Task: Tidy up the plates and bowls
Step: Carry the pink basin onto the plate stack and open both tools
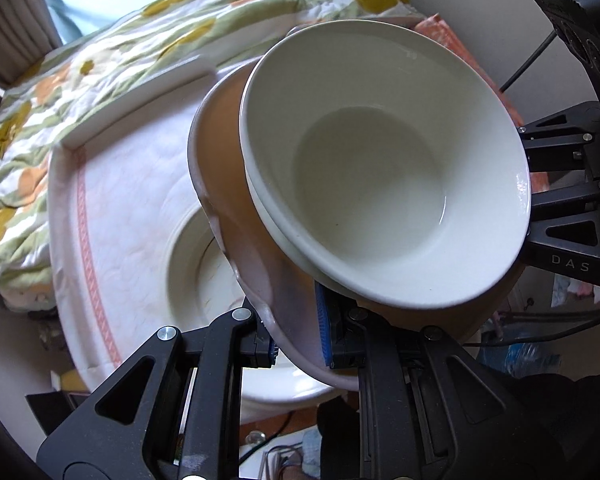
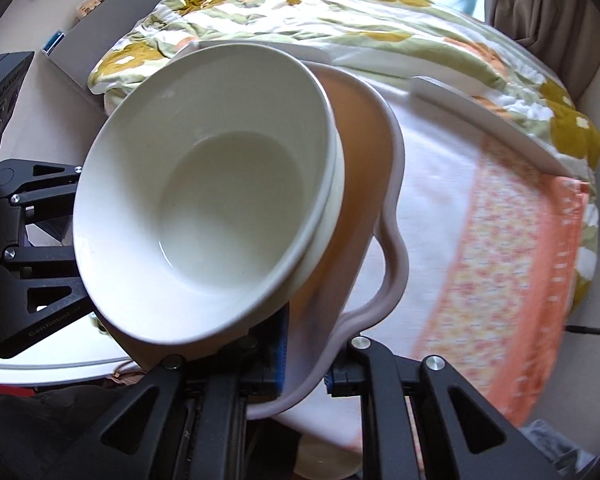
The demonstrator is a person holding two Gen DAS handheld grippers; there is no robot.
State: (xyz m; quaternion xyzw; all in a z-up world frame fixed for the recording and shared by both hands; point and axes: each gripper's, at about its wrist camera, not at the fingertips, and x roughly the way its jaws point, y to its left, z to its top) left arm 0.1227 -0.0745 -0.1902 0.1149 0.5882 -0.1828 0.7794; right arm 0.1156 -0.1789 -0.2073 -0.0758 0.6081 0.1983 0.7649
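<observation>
Two stacked white bowls (image 1: 380, 168) (image 2: 220, 200) sit on a wavy-rimmed plate (image 1: 220, 152) (image 2: 360, 160) with an orange face and a pale pink edge. The plate is tilted and lifted off the table. My left gripper (image 1: 300, 344) is shut on the plate's near rim, blue pads on either side of it. My right gripper (image 2: 304, 368) is shut on the opposite rim. Each gripper also shows in the other's view, the right gripper (image 1: 528, 200) at the bowls' far side and the left gripper (image 2: 76, 240) likewise. A white plate (image 1: 192, 264) lies on the table below.
The round table (image 1: 64, 240) carries a white cloth with an orange patterned border (image 2: 520, 260). A flat white board (image 1: 140, 92) (image 2: 480, 120) lies at the table's far edge. Behind it is a bed with a flowered quilt (image 1: 100, 60) (image 2: 260, 4). Clutter and cables cover the floor.
</observation>
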